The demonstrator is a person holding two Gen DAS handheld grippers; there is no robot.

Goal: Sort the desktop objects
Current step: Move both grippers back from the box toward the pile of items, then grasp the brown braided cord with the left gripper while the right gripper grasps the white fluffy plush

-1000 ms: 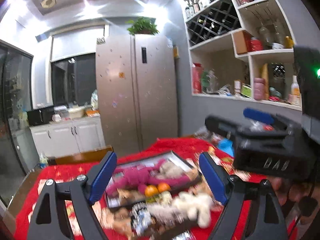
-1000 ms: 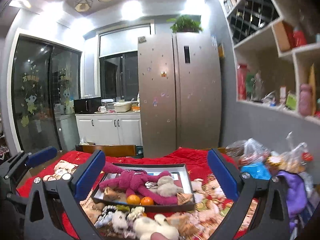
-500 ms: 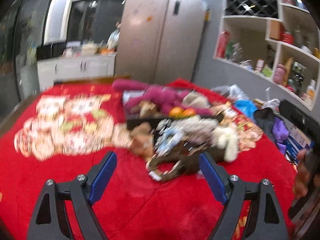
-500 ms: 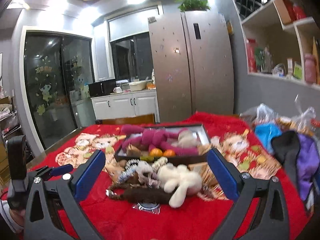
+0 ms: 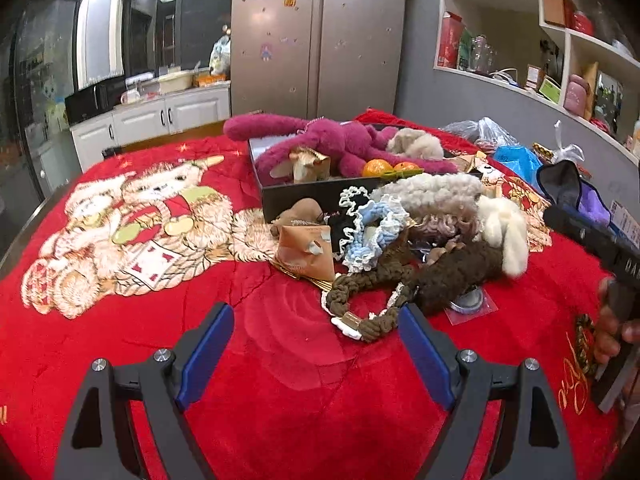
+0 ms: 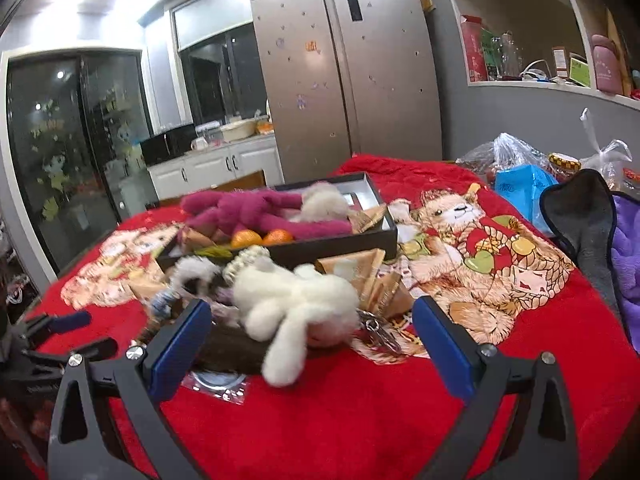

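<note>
A heap of small things lies on the red blanket (image 5: 280, 360): a white plush (image 5: 504, 232), a brown braided rope (image 5: 372, 280), a blue-and-white lace band (image 5: 372, 228) and a tan packet (image 5: 306, 252). Behind the heap stands a black box (image 5: 320, 196) holding a magenta plush (image 5: 340, 140) and two oranges (image 5: 378, 168). My left gripper (image 5: 316, 320) is open just short of the rope's near end, nothing between its pads. My right gripper (image 6: 312, 312) is open too; the white plush (image 6: 296, 304) lies just ahead between its fingertips, untouched. The black box (image 6: 340, 244) sits beyond it.
Plastic bags and a blue bag (image 6: 520, 188) crowd the table's far right, beside a dark grey and purple cloth (image 6: 588, 232). A key ring (image 6: 376, 332) and a clear packet (image 6: 216, 380) lie by the heap. The left gripper's fingers (image 6: 72, 320) show at the left edge. Fridge and shelves stand behind.
Both grippers have sunk toward the table and tipped downward, so the heap now looms close ahead. Their jaws stand as wide as before, and nothing was taken hold of.
</note>
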